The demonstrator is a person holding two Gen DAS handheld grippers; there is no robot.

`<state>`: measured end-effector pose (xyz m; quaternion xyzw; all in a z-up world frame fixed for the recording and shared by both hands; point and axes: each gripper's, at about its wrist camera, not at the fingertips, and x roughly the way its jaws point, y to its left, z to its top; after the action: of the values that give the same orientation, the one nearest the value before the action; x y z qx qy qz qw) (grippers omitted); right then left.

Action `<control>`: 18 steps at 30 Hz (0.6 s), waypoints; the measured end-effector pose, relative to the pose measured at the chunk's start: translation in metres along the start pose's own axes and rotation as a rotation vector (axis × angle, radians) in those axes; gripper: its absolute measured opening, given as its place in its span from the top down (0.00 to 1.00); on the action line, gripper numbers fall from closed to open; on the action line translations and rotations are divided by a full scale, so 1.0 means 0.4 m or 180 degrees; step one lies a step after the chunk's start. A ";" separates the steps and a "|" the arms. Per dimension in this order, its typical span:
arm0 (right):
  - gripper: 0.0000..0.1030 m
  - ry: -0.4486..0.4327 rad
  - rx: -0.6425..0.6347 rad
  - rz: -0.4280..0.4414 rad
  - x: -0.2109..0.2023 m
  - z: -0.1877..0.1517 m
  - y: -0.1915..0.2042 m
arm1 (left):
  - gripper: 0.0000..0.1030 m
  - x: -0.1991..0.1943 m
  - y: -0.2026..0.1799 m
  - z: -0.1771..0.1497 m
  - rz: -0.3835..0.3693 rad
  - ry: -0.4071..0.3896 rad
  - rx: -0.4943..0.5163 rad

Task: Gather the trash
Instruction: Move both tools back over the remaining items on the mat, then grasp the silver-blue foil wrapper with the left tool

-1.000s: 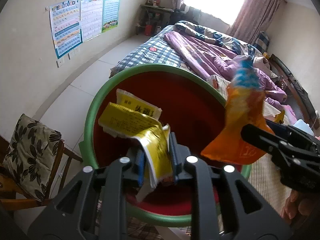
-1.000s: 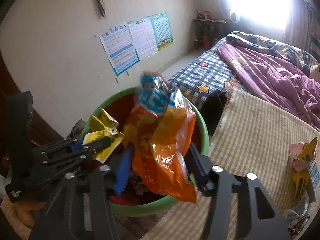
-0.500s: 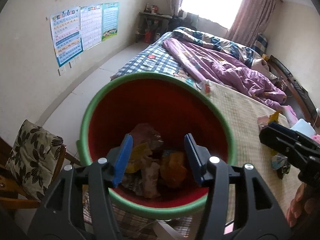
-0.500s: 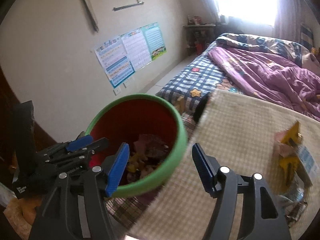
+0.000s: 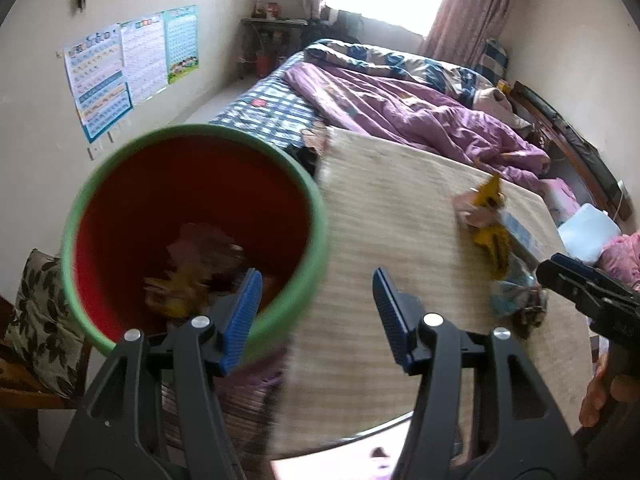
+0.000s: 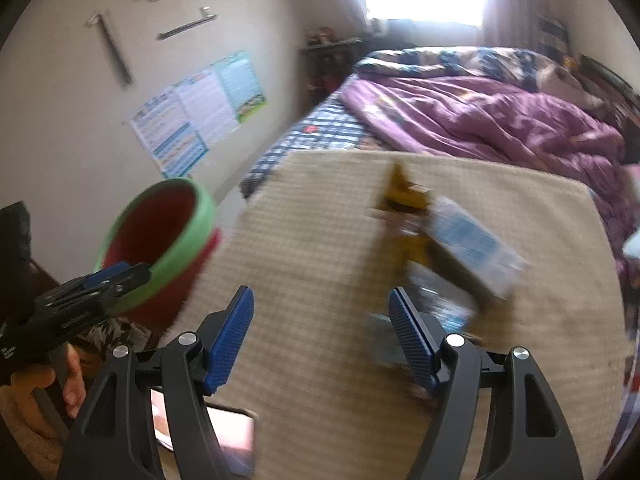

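A red bin with a green rim (image 5: 316, 216) holds crumpled wrappers (image 5: 200, 264). My left gripper (image 5: 316, 304) hovers over the bin's right rim and the table edge, jaws opening, nothing between them. My right gripper (image 6: 320, 320) hangs over the beige checked tablecloth (image 6: 312, 240), jaws opening and empty. A blurred trash pile lies ahead of it to the right: yellow wrappers (image 6: 412, 208) and a blue-and-white packet (image 6: 472, 240). That pile (image 5: 492, 240) also shows in the left wrist view, with the right gripper (image 5: 592, 296) beside it. The bin (image 6: 200, 216) and left gripper (image 6: 100, 284) show at the left in the right wrist view.
A bed with a purple quilt (image 5: 420, 112) stands behind the table. A chair with a leaf-print cushion (image 5: 36, 312) is left of the bin. A device with a pink screen (image 6: 224, 432) lies at the table's near edge. Posters (image 5: 120, 64) hang on the wall.
The left gripper let go of a yellow wrapper and the right let go of an orange bag; both now lie in the bin. Both grippers opened and swung right towards the table.
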<state>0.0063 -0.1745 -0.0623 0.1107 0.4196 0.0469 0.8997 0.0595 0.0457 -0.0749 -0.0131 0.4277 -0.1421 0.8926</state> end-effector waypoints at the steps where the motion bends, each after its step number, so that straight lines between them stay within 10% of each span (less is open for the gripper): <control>1: 0.34 0.0008 0.0028 -0.0020 -0.006 -0.005 -0.024 | 0.47 0.003 -0.020 -0.004 -0.0013 0.0011 0.0006; 18: 0.34 0.0028 0.0321 -0.0030 -0.063 -0.023 -0.350 | 0.37 0.141 -0.392 -0.036 -0.0345 0.0305 0.0335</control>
<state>-0.0181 -0.3133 -0.0826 0.1537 0.4259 0.0219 0.8914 0.0438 -0.1184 -0.1042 0.0175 0.4605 -0.2129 0.8616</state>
